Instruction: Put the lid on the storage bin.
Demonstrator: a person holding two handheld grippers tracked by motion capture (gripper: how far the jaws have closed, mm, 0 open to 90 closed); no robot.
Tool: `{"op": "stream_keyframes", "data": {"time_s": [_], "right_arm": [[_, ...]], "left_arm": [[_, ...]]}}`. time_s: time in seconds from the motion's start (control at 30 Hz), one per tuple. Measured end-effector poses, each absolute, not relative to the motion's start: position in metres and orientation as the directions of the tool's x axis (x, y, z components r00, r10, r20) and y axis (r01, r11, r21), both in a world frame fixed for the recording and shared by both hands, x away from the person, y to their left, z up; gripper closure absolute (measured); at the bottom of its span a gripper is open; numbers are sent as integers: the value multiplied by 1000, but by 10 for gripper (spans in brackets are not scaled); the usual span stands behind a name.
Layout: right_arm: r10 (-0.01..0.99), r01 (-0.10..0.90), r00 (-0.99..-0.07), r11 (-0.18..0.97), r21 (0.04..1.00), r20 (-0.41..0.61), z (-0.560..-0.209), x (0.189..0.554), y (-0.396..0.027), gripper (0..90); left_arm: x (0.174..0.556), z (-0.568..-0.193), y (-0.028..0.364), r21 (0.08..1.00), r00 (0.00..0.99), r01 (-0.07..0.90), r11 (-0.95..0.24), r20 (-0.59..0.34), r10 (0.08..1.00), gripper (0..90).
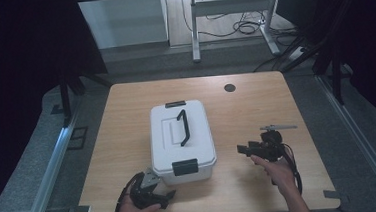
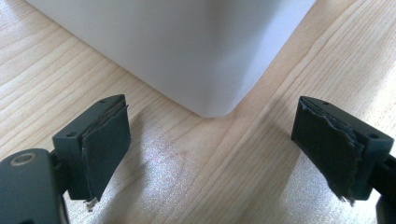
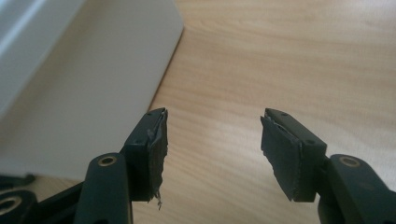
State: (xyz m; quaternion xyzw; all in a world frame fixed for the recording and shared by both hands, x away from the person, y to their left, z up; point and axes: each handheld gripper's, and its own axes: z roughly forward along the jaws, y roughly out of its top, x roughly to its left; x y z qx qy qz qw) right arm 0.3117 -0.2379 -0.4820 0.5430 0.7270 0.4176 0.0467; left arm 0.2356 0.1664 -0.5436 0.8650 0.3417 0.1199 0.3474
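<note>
A white lidded box point(image 1: 182, 141) with a black handle point(image 1: 183, 127) and black latches at both ends stood closed near the middle of the wooden desk point(image 1: 256, 106). The left gripper point(image 1: 157, 186), jaws spread and empty, sat just beside the box's near left corner, which appeared close ahead in the left gripper view. The right gripper point(image 1: 242, 150), jaws likewise apart and holding nothing, pointed at the box's right side, near it but not touching.
</note>
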Motion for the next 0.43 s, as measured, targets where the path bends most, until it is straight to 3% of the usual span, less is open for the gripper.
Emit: {"op": "stream_keyframes", "data": {"time_s": [0.43], "right_arm": [[833,745,-409,70,664,371,-505,303,-239,415]], "left_arm": [[236,-544,166,683,737,509,-524,-30,676,116]]}}
